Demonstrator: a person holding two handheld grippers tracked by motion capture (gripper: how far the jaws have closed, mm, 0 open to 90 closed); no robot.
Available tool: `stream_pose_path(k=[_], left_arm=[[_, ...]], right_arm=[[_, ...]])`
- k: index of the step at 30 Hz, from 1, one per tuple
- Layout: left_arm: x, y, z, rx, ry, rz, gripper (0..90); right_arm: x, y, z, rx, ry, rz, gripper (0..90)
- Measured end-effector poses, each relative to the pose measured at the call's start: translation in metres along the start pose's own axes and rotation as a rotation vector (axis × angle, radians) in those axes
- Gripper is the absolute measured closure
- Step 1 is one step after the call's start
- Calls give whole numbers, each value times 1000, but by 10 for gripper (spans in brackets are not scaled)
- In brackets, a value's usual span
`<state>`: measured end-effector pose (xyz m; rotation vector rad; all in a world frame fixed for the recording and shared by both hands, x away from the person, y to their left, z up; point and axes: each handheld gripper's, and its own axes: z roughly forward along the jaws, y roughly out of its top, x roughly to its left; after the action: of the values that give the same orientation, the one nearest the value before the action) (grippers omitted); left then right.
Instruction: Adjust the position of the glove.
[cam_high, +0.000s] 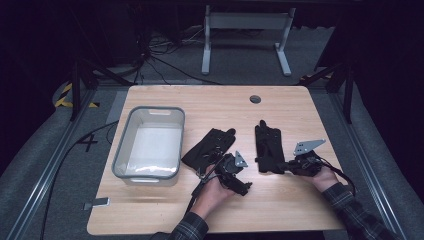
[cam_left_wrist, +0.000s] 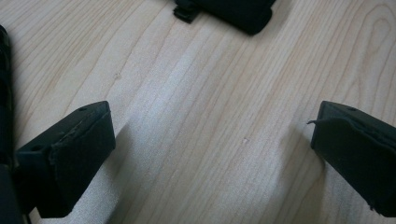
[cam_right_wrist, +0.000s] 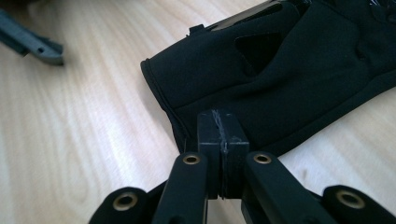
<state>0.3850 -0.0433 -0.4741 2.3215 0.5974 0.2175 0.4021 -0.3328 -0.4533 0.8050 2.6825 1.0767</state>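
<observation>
Bin: grey tub (cam_high: 149, 145) at the table's left, nothing dark inside it as far as the high view shows, so neither glove is stowed yet.
Left glove: black glove (cam_high: 209, 146) lies flat just right of the bin, beside the left hand, untouched.
Left gripper: left gripper (cam_high: 235, 176) rests near the table's front edge with its jaws spread wide over bare wood (cam_left_wrist: 201, 116), holding nothing.
Right glove: second black glove (cam_high: 268, 145) lies right of centre, cuff toward the person; its cuff edge (cam_right_wrist: 187, 93) sits at the closed jaws.
Right gripper: right gripper (cam_right_wrist: 222, 135) has its jaws pressed together at the cuff; whether fabric is pinched between them I cannot tell.
Progress: early, judging by the layout; both gloves remain on the table (cam_high: 280, 210), with lifting and placing left.
</observation>
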Motion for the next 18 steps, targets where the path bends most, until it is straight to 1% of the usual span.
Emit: stream_pose_path(k=[2,3,4,9,11,15,18], left_arm=[[0,0,0,0,0,1,0],[0,0,0,0,0,1,0],[0,0,0,1,0,1,0],[0,0,0,0,-1,0,0],[0,0,0,0,-1,1,0],[0,0,0,0,-1,1,1],[0,0,0,0,-1,1,0]], right_arm=[[1,-1,-1,3,2,-1,900],[6,-5,-5,12,5,-5,900],[6,-5,-5,12,5,-5,900],[19,-11,-10,21,18,-26,900],[24,-14,-13,29,31,-33,900],[33,-19,-17,39,44,-43,900],[36,-21,-20,44,52,-48,900]])
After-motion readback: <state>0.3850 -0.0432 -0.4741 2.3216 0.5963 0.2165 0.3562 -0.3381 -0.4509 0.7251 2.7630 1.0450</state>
